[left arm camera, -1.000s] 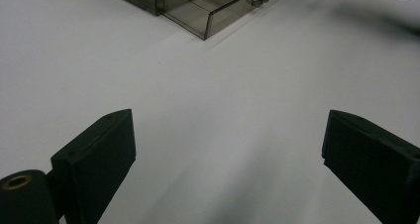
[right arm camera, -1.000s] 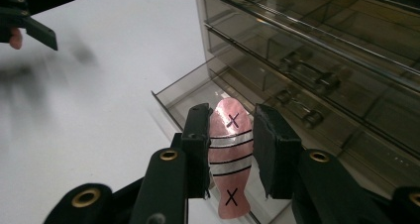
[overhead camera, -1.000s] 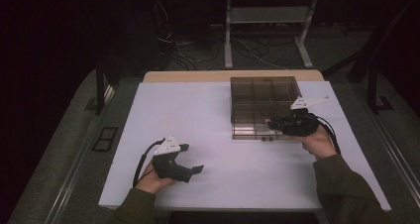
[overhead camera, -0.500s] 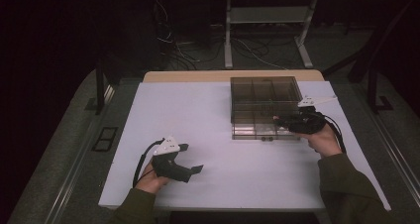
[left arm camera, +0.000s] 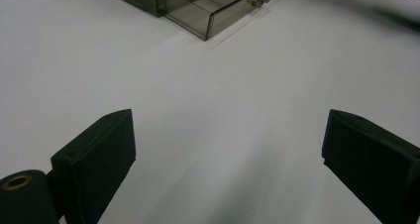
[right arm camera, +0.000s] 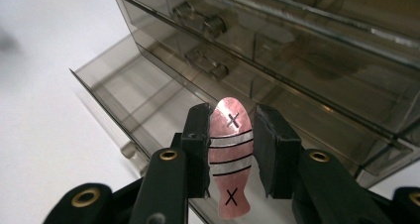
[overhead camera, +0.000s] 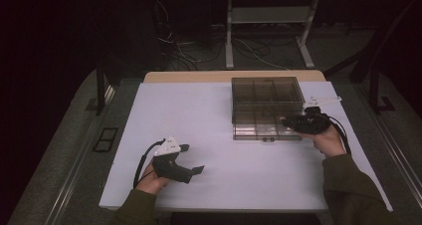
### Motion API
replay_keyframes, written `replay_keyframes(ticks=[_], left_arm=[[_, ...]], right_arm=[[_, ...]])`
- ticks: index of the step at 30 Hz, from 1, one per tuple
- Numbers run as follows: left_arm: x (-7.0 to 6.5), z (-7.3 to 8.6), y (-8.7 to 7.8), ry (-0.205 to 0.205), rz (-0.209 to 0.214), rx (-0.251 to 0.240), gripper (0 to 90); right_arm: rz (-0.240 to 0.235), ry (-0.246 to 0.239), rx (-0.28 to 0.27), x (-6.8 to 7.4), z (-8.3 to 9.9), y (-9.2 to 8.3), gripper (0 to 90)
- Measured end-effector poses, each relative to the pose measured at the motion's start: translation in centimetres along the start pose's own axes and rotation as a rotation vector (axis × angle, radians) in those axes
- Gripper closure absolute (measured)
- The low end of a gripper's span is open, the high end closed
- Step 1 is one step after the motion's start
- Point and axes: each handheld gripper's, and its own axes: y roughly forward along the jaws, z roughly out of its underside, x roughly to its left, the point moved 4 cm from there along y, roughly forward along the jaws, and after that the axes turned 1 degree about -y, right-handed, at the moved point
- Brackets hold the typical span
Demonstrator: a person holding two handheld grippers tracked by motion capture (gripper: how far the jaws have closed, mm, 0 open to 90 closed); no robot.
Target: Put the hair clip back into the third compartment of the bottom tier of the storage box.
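A smoky clear drawer cabinet (overhead camera: pixel 266 93) stands at the table's far right, its lowest drawer (overhead camera: pixel 263 133) pulled out toward me. My right gripper (overhead camera: pixel 285 122) hovers at the right end of that open drawer (right arm camera: pixel 130 92). The right gripper (right arm camera: pixel 229 116) is shut on a pink fish-shaped piece (right arm camera: pixel 229 157) with silver stripes and two black X marks, held upright over the drawer. My left gripper (overhead camera: pixel 195 158) rests open on the white table at the near left. Between the left gripper's (left arm camera: pixel 228 154) jaws lies bare tabletop, with the cabinet (left arm camera: pixel 198 6) far ahead.
The white tabletop (overhead camera: pixel 209 115) ends close behind the cabinet and just past my right hand. The upper drawers carry small clear knobs (right arm camera: pixel 203 20). Behind the table, cables and a metal stand (overhead camera: pixel 268 31) sit on the dark floor.
My right gripper has drifted a little to the right and lower along the cabinet's front, still carrying the fish piece. The left gripper has stayed where it was.
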Motion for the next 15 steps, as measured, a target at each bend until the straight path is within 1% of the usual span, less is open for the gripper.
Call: replay_keyframes(ticks=[12, 15], left_arm=[[0.0, 0.0, 0.0, 0.002, 0.003, -0.002, 5.4], [0.0, 0.0, 0.0, 0.001, 0.003, -0.002, 5.4]], right_arm=[[0.017, 0.023, 0.034, -0.9, 1.0, 0.8, 67.1], [0.018, 0.025, 0.034, -1.0, 1.1, 0.9, 67.1]])
